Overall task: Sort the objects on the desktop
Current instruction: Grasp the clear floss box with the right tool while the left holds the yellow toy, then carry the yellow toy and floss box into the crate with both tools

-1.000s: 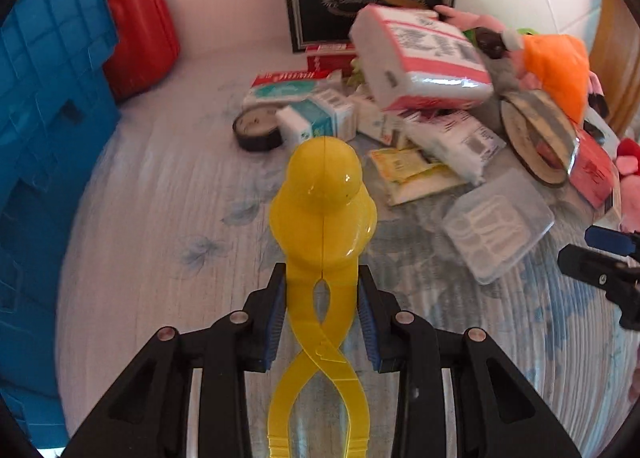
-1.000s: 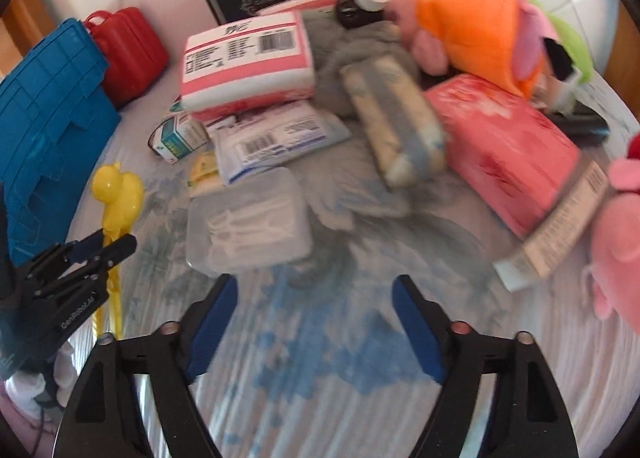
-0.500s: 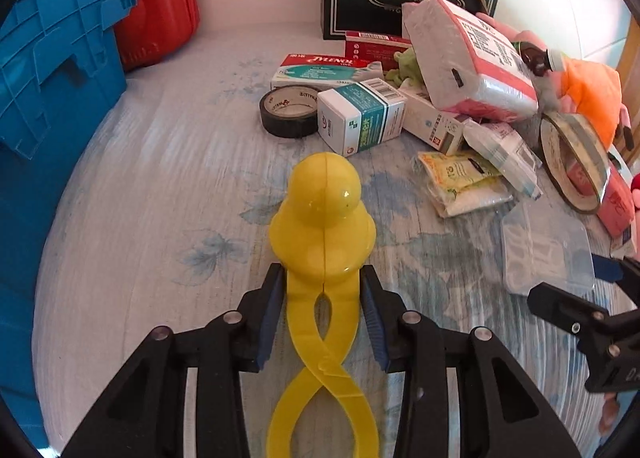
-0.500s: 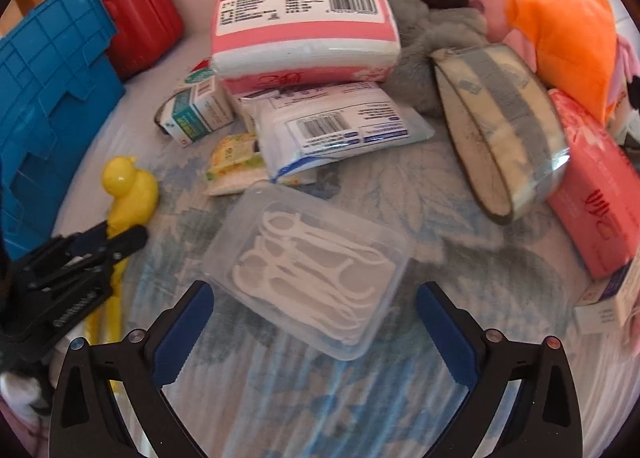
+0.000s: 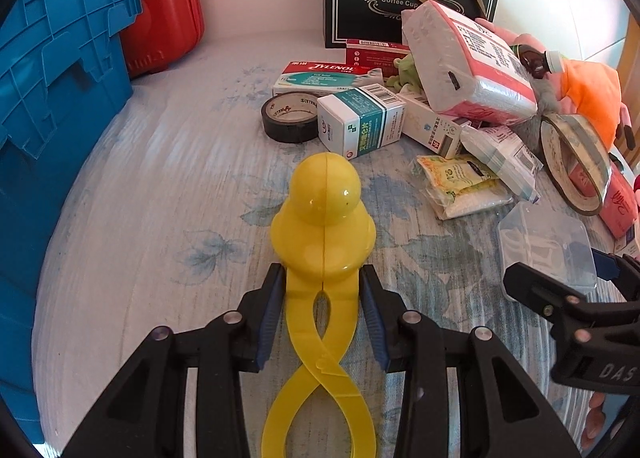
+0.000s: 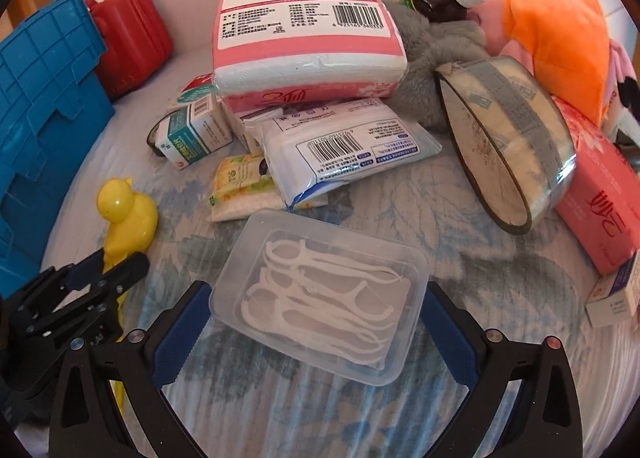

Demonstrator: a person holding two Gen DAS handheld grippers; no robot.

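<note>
A yellow duck-shaped clamp toy (image 5: 324, 217) lies on the floral cloth. My left gripper (image 5: 322, 272) straddles its neck just behind the body, blue pads close beside the yellow plastic without visibly squeezing it. The right wrist view shows the same duck (image 6: 128, 213) with the left gripper (image 6: 108, 270) at its tail end. A clear plastic box of white floss picks (image 6: 320, 290) sits flat between the wide-open fingers of my right gripper (image 6: 315, 292), and the pads stand just off its sides. The left wrist view shows that box (image 5: 548, 246) and the right gripper (image 5: 560, 270) at the right edge.
A blue crate (image 5: 52, 97) fills the left side, with a red case (image 5: 168, 5) behind it. Beyond the duck are a black tape roll (image 5: 290, 117) and medicine boxes (image 5: 360, 121). A tissue pack (image 6: 308, 41), a big tape roll (image 6: 508, 137), plush toys (image 6: 552, 37) and a pink box (image 6: 600, 197) crowd the back and right.
My right gripper came forward and down and spread wider, so the floss box now lies between its fingers. The left pads eased slightly off the duck's neck.
</note>
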